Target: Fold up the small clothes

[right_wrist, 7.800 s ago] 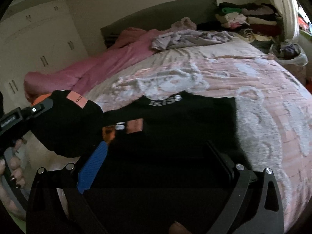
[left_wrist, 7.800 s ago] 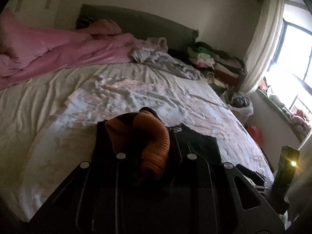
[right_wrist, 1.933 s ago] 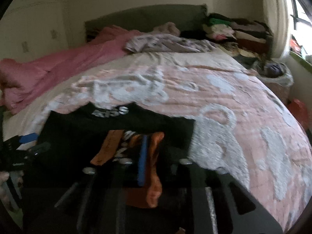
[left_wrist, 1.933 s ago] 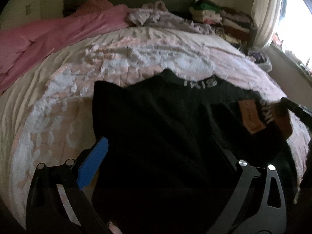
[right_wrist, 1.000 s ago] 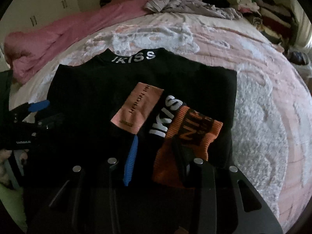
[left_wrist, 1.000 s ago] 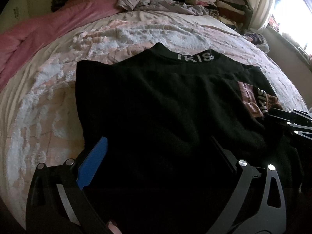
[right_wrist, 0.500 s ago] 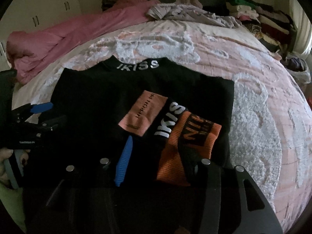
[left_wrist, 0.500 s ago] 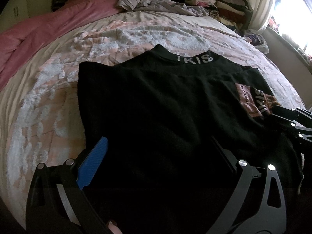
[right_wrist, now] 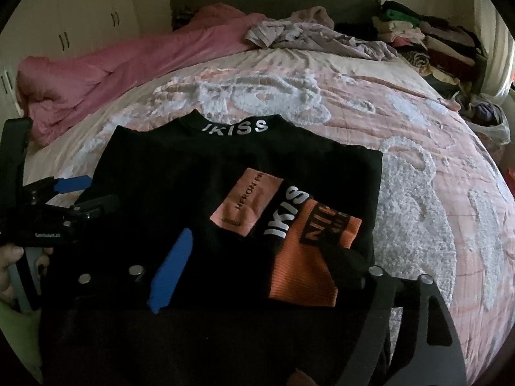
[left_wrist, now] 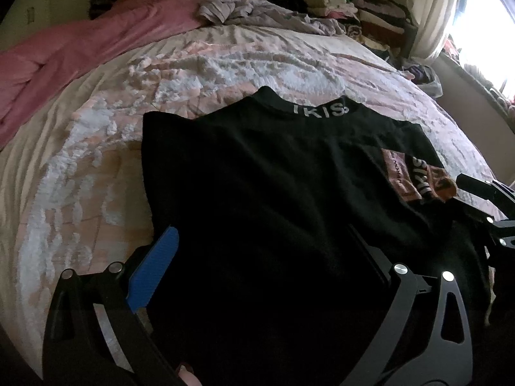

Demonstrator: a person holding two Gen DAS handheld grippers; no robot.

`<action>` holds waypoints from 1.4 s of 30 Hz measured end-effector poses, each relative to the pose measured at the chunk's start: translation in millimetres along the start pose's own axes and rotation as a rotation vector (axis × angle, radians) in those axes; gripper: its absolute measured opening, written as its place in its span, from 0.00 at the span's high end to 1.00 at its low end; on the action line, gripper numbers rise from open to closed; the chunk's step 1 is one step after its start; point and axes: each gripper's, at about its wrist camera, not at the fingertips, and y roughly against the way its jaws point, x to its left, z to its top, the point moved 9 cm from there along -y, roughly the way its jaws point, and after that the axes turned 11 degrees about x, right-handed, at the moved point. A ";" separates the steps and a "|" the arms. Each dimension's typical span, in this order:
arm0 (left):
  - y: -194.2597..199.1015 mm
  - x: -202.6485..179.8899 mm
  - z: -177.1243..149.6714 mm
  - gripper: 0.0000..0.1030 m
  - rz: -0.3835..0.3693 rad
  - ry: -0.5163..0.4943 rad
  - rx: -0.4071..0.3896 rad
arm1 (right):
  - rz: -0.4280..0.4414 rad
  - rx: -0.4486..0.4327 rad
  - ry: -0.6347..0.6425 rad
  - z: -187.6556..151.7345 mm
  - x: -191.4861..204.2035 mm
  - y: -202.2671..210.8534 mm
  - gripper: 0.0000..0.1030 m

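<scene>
A black sweater (left_wrist: 257, 177) with "IKISS" on its collar lies flat on the bed, front hem toward me. Its right sleeve is folded across the body, showing a pink patch (right_wrist: 248, 206) and an orange cuff (right_wrist: 305, 257). My right gripper (right_wrist: 260, 270) hovers just over that cuff. Its jaws are opening, the cuff lies loose between them, and the pads do not press on it. My left gripper (left_wrist: 260, 257) stands open over the sweater's lower left part, its blue pad (left_wrist: 154, 267) near the garment's left edge. Each gripper shows at the edge of the other's view: left gripper (right_wrist: 96, 193), right gripper (left_wrist: 482, 199).
The bed (right_wrist: 434, 193) has a pink and white tufted cover. A pink duvet (right_wrist: 128, 64) and a crumpled lilac garment (right_wrist: 305, 35) lie by the headboard. Stacked folded clothes (right_wrist: 428, 41) stand at the back right, a plastic bag (right_wrist: 489, 115) beyond the bed's right edge.
The right gripper's jaws have spread wide and let go of the orange cuff, which now rests on the sweater. The gripper drew back a little. The left gripper has stayed put.
</scene>
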 end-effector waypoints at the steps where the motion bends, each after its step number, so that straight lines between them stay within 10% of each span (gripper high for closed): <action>1: 0.9 0.6 0.3 0.09 0.001 0.000 -0.002 | -0.004 -0.006 -0.001 0.6 0.3 1.6 0.12; 42: 80.1 -2.1 -19.0 0.09 0.050 0.013 -0.121 | 0.043 -0.176 -0.093 -13.6 8.5 95.1 0.05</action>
